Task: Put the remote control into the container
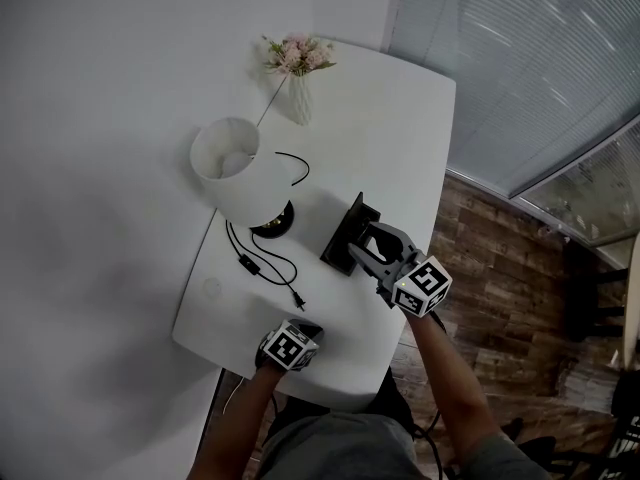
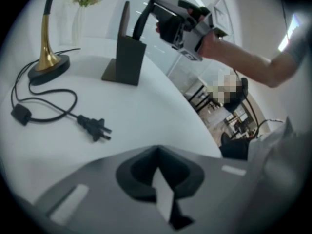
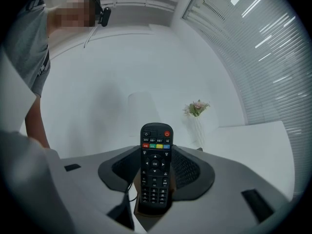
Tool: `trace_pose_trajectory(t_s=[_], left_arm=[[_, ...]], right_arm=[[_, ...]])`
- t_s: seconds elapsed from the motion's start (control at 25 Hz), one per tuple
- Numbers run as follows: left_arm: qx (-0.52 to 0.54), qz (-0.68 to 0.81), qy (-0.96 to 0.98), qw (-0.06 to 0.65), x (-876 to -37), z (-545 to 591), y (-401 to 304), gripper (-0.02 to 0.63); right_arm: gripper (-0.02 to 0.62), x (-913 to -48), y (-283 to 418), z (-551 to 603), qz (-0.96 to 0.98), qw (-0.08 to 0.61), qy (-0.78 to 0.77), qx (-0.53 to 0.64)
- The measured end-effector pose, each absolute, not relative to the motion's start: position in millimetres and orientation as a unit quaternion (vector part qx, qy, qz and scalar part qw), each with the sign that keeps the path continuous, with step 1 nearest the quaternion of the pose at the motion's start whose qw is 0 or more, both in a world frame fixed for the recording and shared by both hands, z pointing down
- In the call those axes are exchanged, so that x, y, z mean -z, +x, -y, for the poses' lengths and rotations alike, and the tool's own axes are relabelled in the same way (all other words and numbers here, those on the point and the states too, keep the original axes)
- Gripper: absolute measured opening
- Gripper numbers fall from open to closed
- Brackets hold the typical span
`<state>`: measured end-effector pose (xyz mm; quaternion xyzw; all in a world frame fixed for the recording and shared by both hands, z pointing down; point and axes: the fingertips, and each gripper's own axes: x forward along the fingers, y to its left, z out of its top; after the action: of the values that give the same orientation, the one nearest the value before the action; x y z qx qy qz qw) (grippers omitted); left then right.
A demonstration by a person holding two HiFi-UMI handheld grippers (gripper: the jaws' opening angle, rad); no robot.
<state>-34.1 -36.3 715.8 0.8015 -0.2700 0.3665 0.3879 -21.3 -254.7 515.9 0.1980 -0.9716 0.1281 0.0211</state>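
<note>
Lamp [image 1: 235, 173] stands at left, its plug [image 2: 95, 128] loose on the table [image 1: 400, 118]; left gripper [image 2: 157, 155] sits shut and empty by the near edge; right gripper [image 1: 368, 248] clamps the upright remote [image 3: 155, 167], its lower end at the mouth of the container [image 2: 127, 57].

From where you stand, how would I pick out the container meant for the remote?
Find the white table, then the lamp with the white shade. Just right of its base stands the container. It is the only dark, boxy thing there, with a tall back panel, unlike the pale vase.
</note>
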Motion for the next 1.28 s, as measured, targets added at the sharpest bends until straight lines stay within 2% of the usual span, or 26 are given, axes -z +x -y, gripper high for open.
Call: trace_pose_trajectory(t_s=[1.28], left_arm=[[-0.356,0.276,0.803,0.391,-715.7,37.4,-35.0,-0.006]], right_arm=[[0.204,-554.5,-26.6,250.3,0.967,0.057,0.205,-0.139]])
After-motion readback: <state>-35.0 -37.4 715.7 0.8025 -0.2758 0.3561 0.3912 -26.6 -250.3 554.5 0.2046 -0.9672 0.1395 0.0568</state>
